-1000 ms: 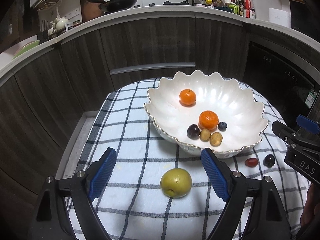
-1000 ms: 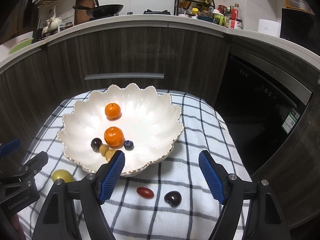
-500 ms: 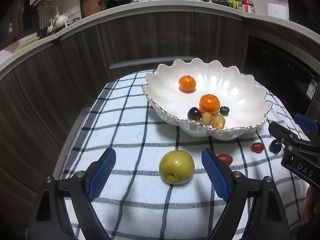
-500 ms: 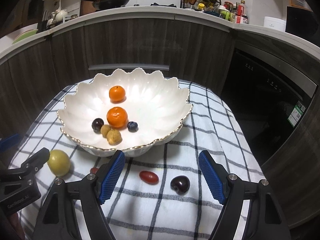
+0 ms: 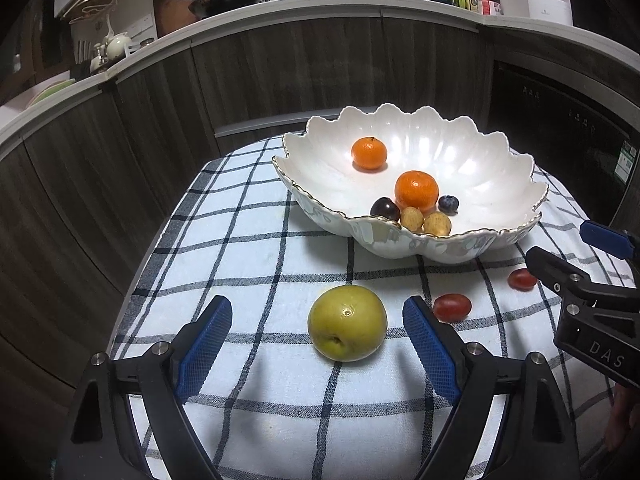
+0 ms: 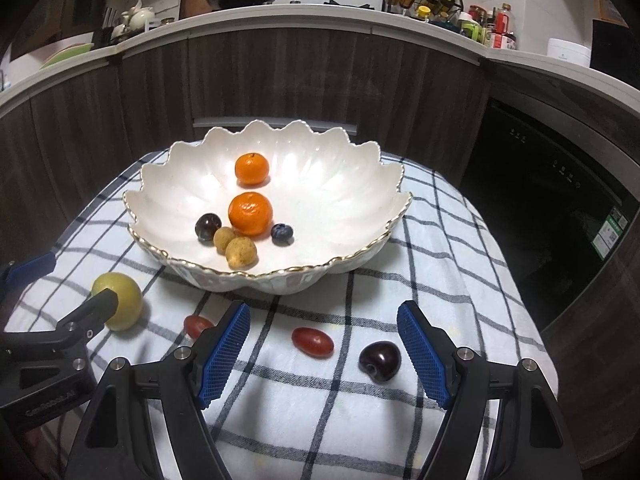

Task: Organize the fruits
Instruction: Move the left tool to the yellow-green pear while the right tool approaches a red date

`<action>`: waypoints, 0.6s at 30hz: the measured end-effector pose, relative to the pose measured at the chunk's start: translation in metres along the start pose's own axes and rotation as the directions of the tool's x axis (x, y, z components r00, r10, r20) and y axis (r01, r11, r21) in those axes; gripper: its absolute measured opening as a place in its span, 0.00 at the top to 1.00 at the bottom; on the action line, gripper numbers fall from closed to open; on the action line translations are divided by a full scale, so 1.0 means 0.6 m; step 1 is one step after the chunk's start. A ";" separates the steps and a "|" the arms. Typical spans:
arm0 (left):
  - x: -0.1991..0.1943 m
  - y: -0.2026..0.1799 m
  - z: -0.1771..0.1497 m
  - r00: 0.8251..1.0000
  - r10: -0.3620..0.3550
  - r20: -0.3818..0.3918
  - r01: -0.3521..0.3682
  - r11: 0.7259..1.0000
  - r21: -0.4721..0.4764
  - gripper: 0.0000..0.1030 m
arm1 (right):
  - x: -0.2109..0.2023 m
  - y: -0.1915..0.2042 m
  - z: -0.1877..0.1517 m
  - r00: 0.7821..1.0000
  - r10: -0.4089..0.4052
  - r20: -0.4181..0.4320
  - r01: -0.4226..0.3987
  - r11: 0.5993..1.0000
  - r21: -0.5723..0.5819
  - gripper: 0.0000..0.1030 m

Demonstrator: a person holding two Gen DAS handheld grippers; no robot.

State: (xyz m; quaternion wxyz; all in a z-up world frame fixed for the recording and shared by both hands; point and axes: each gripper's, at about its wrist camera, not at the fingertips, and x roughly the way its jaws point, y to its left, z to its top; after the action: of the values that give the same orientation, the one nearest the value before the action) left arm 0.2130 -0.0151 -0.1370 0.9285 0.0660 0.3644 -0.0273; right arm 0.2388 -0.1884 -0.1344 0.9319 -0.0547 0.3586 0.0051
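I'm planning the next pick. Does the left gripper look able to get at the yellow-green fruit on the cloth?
Probably yes: the left gripper is open, the yellow-green fruit lies between its fingers, nothing blocking.

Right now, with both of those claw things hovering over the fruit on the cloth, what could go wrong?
The yellow-green pear is round, so if the open left gripper closes off-centre, it may roll away across the checked cloth. The right gripper has both a red grape tomato and a dark cherry between its open jaws; closing could catch both or squash the tomato. The two grippers also work close together and might bump.
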 end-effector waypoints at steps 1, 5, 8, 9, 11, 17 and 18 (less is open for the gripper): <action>0.001 0.000 0.000 1.000 0.002 0.001 -0.002 1.000 0.001 0.15 | 0.002 0.001 -0.001 1.000 0.003 -0.002 -0.003 1.000 -0.001 0.25; 0.010 -0.002 -0.004 1.000 -0.003 -0.005 0.003 1.000 -0.002 0.15 | 0.008 0.003 -0.004 1.000 0.015 -0.004 -0.015 1.000 -0.006 0.26; 0.017 -0.003 -0.008 1.000 -0.003 -0.015 0.003 1.000 0.002 0.15 | 0.014 0.006 -0.006 1.000 0.022 -0.008 -0.022 1.000 -0.011 0.26; 0.019 -0.003 -0.009 1.000 -0.004 -0.017 0.004 1.000 0.003 0.15 | 0.017 0.007 -0.007 1.000 0.022 -0.011 -0.022 1.000 -0.014 0.26; 0.024 -0.003 -0.010 1.000 -0.006 -0.022 0.006 1.000 0.001 0.16 | 0.023 0.008 -0.009 0.999 0.028 -0.020 -0.028 0.999 -0.015 0.27; 0.033 -0.002 -0.011 0.999 -0.016 -0.035 0.016 1.000 -0.013 0.17 | 0.039 0.010 -0.015 0.998 0.043 -0.052 -0.043 0.999 -0.009 0.40; 0.033 -0.003 -0.011 0.999 -0.017 -0.036 0.017 1.000 -0.012 0.18 | 0.041 0.010 -0.016 0.997 0.044 -0.056 -0.045 0.999 -0.008 0.41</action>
State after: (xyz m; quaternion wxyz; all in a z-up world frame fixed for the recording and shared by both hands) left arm 0.2229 -0.0157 -0.1557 0.9218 0.0582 0.3818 -0.0318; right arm 0.2501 -0.1844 -0.1586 0.9209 -0.0513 0.3856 0.0260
